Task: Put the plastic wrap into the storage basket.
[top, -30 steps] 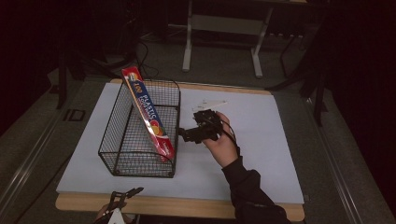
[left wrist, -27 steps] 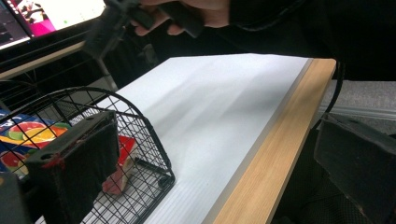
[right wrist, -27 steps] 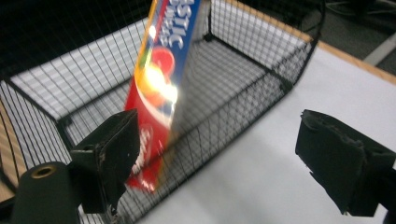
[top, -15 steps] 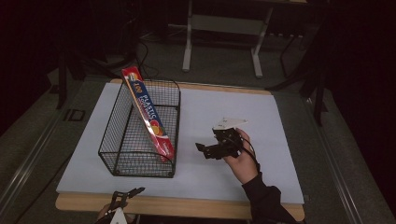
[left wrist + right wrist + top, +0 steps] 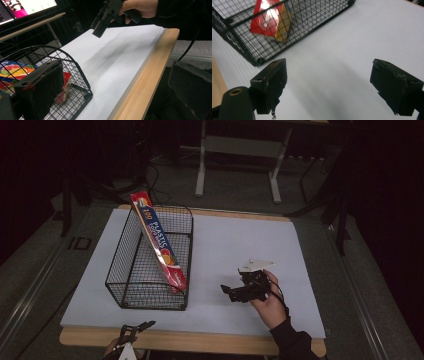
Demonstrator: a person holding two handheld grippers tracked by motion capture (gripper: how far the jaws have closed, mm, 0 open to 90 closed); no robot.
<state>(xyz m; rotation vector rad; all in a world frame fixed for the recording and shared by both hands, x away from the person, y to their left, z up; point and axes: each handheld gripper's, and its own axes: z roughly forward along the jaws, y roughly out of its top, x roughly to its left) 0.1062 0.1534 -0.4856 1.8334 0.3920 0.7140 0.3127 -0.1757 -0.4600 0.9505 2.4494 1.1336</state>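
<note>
A long red box of plastic wrap (image 5: pixel 159 240) leans slantwise inside a black wire basket (image 5: pixel 126 270), its top end sticking out over the far rim. In the right gripper view the box's lower end (image 5: pixel 273 17) rests on the basket floor behind the mesh (image 5: pixel 317 15). My right gripper (image 5: pixel 231 292) hovers over the white table right of the basket, open and empty, its jaws pointing toward the basket. My left gripper (image 5: pixel 137 328) sits at the table's front edge, open, near the basket's near corner (image 5: pixel 82 82). The right gripper (image 5: pixel 102 22) also appears in the left gripper view.
A white sheet (image 5: pixel 235 245) covers the wooden table, whose bare front edge (image 5: pixel 147 75) runs along the near side. A desk frame (image 5: pixel 237 150) stands on the floor behind. A lit monitor (image 5: pixel 27 7) is at the upper left of the left gripper view.
My right gripper has drawn back from beside the basket, moving right and toward the table's front. The box stays leaning in the basket. The left gripper has not moved.
</note>
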